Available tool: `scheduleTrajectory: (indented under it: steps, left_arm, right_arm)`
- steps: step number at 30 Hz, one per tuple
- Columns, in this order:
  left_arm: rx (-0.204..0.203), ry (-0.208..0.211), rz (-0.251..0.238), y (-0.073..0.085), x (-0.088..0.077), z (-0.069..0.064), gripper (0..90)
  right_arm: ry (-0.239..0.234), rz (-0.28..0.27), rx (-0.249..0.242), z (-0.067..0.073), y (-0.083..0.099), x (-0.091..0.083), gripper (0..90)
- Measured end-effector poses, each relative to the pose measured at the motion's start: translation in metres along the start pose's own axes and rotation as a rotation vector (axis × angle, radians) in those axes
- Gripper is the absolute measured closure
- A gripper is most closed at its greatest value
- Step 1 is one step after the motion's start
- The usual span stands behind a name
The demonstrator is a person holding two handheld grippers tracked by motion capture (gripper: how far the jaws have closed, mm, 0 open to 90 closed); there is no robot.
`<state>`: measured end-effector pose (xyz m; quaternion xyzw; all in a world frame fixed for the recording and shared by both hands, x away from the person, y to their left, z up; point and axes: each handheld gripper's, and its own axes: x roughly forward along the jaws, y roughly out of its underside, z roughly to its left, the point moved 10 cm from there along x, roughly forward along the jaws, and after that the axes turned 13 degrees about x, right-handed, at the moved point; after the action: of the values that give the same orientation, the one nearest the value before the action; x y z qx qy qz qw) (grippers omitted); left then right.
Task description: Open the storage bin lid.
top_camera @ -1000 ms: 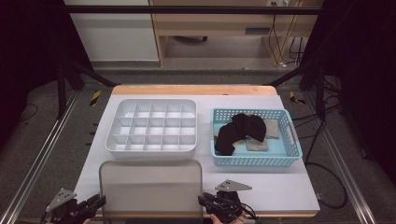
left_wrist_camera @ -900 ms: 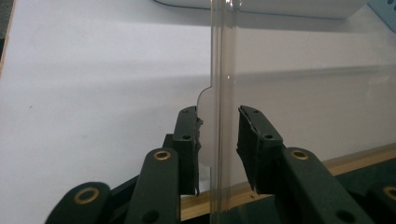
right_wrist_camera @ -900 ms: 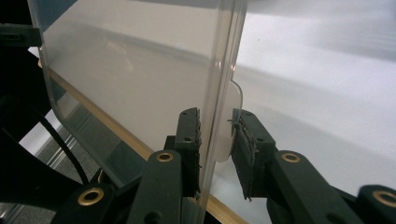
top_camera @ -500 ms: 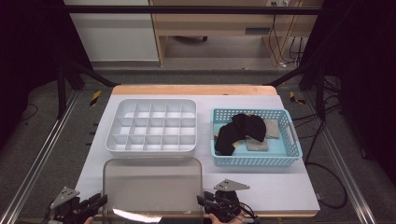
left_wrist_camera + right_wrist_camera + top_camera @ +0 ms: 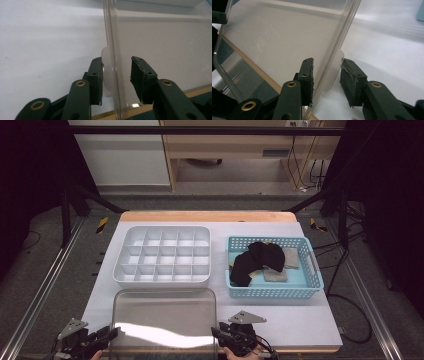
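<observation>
Tabletop (image 5: pixel 310 320): white, with wooden edge.
Floor (image 5: pixel 60 270): grey carpet.
Fingers: both pairs just opening, parted around the clear lid (image 5: pixel 165 320) rim.

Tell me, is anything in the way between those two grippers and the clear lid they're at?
Nothing visible. The clear lid has its side tabs already between the jaws of the left gripper and the right gripper, which have just been opening; gaps show beside the pads.

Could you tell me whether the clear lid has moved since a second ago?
Yes. The clear lid has slid toward the table's near edge: a gap now shows between it and the white divided tray, whose near rim it met earlier.
</observation>
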<state>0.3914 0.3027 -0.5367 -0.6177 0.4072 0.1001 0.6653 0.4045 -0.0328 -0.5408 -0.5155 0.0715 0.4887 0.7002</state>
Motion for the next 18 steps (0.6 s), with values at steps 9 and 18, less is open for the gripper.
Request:
scheduleTrajectory:
  steps: [9, 18]
  left_arm:
    - [0.015, -0.009, 0.011, -0.0008, 0.0045, -0.0009, 53.9]
    - [0.071, -0.067, 0.025, -0.0003, 0.0098, 0.0009, 56.7]
  right_arm:
    - [0.0, 0.012, 0.01, -0.0009, 0.001, 0.0025, 60.0]
    - [0.036, 0.015, -0.035, -0.0052, 0.0031, 0.0077, 61.1]
